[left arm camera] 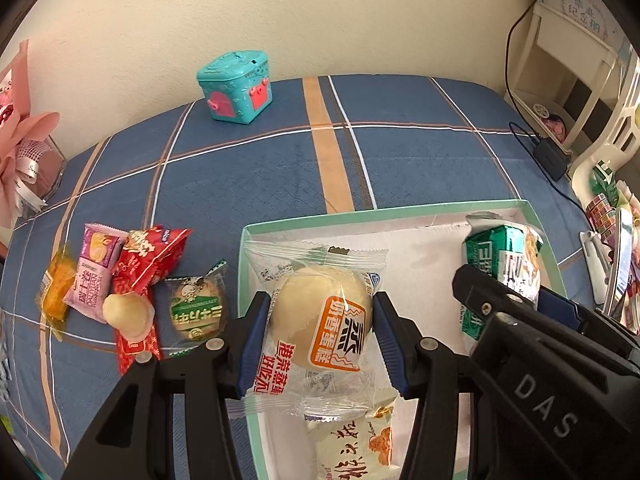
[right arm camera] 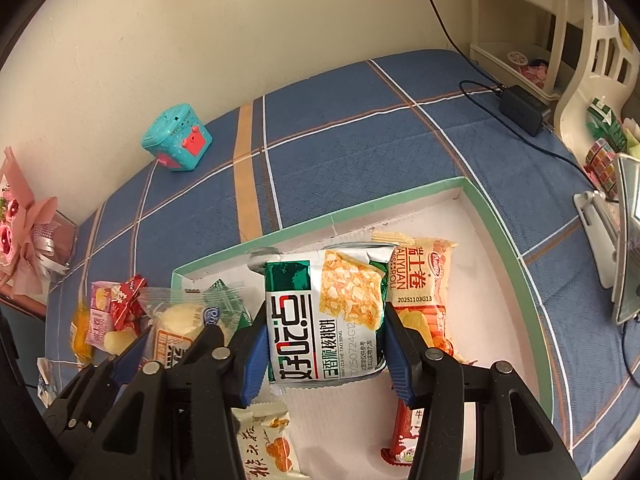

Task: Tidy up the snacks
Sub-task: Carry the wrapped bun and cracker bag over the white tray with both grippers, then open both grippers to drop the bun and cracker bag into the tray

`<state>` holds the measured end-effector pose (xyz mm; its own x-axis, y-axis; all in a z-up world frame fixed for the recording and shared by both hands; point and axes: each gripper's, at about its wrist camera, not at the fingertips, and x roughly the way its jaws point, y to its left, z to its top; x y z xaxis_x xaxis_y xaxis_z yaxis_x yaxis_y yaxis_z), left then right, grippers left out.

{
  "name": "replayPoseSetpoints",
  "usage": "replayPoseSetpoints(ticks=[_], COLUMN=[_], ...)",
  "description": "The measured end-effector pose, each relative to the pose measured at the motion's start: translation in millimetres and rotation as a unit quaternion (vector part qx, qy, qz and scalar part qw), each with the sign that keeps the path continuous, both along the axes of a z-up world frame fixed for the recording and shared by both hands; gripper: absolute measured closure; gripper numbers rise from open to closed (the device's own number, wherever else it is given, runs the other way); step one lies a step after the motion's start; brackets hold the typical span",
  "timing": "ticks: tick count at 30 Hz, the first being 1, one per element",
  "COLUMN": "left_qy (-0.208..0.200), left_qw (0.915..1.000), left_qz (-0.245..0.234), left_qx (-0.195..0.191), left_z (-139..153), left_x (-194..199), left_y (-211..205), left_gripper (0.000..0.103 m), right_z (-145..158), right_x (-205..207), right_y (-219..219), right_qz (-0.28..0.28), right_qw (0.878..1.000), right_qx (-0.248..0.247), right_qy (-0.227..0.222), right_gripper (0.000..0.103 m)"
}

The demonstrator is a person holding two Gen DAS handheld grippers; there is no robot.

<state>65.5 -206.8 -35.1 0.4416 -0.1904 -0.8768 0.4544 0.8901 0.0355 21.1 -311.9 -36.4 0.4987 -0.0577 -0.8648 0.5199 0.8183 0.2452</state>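
My left gripper [left arm camera: 320, 320] is shut on a clear-wrapped steamed cake [left arm camera: 324, 312] with an orange label, held over the left part of the green-rimmed box [left arm camera: 360, 212]. My right gripper [right arm camera: 324, 344] is shut on a green and white cracker pack [right arm camera: 328, 312], held above the box [right arm camera: 400, 200]. In the box lie an orange snack pack [right arm camera: 428, 276], a red bar [right arm camera: 404, 428] and a cream pack [right arm camera: 268, 444]. Several loose snacks [left arm camera: 132, 280] lie on the blue plaid cloth left of the box, among them a round biscuit pack [left arm camera: 196, 312].
A teal toy chest [left arm camera: 236, 86] stands at the back by the wall. A pink bouquet [left arm camera: 20, 152] is at the far left. A black charger and cable [right arm camera: 524, 108], a cream shelf [left arm camera: 568, 72] and a phone on a stand [right arm camera: 624, 240] are at the right.
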Motion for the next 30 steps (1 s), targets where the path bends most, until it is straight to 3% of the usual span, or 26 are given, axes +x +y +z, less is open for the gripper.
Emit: replayPoseSetpoints(ticks=[25, 30], left_qy=[-0.032, -0.028], left_qw=[0.9982, 0.9985], left_qz=[-0.032, -0.030], left_qx=[0.040, 0.034], left_z=[-12, -11], left_x=[-4, -3], left_y=[-23, -22], left_gripper=[0.049, 0.043], right_z=[-28, -25], right_x=[5, 3], right_y=[-23, -24], right_qz=[-0.033, -0.035], right_qw=[0.998, 0.998], right_qx=[0.041, 0.037], right_qy=[0.023, 0.029], right_gripper=[0.049, 0.049])
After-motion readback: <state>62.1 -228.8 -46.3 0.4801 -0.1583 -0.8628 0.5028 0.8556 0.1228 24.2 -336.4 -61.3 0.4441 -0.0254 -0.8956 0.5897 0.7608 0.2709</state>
